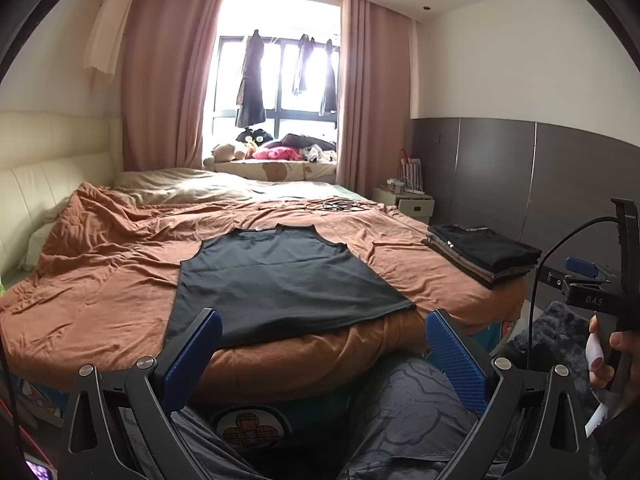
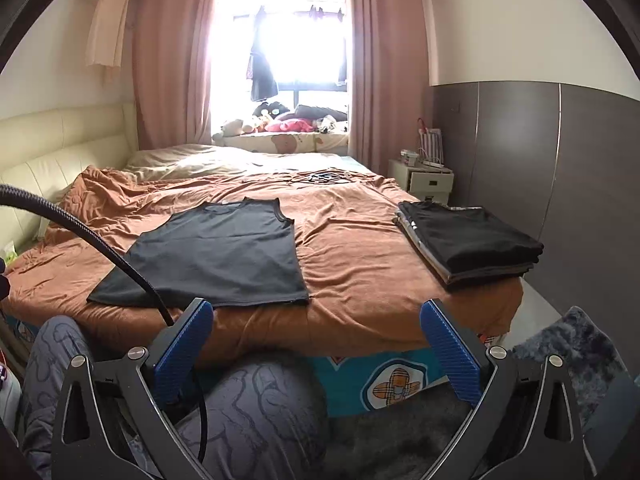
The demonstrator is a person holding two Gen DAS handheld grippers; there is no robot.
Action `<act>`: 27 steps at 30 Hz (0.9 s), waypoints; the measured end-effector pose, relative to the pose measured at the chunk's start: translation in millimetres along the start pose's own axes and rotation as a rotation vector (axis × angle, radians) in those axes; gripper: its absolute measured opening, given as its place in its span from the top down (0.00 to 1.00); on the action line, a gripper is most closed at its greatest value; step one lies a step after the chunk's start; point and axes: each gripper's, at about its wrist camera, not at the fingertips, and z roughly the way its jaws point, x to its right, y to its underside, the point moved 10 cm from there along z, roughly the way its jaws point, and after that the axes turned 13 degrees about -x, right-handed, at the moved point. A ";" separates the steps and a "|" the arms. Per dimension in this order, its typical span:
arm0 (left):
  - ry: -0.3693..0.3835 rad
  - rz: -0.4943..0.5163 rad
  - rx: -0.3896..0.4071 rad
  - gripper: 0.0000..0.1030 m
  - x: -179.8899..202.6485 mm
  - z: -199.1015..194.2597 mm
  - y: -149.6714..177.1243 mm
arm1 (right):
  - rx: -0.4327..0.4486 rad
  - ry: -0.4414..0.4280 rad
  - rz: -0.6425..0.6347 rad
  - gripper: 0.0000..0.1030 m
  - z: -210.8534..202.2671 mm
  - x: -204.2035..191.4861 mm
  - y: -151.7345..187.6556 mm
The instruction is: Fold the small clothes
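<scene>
Nearest to me, my left claw (image 1: 324, 344) hangs spread wide and empty just short of the bed's near edge, above the person's patterned trouser knees (image 1: 408, 412). My right claw (image 2: 316, 334) is likewise gaping with nothing between its blue pads (image 2: 450, 354), held off the same edge; I judge both are parked back so the whole garment stays in sight before a grasp.

On the orange-brown blanket (image 2: 360, 248), the dark sleeveless top (image 1: 280, 276) lies flat and smoothed, hem towards the near edge, neckline towards the far side. It sits spread out like that, I think, so its side edges can be pinched and folded inwards; no fold has been made in it yet.

Towards the bed's right edge, well apart from the top, a stack of folded clothes (image 2: 468, 240) waits, presumably where this piece goes once done.

Farther off, some cables (image 2: 326, 178) lie on the blanket, then the window sill with soft toys (image 1: 256, 148).
</scene>
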 end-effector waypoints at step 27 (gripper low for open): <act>-0.020 -0.001 0.006 0.00 -3.5 -1.8 3.2 | 0.015 -0.013 -0.004 0.00 -1.8 -2.0 1.0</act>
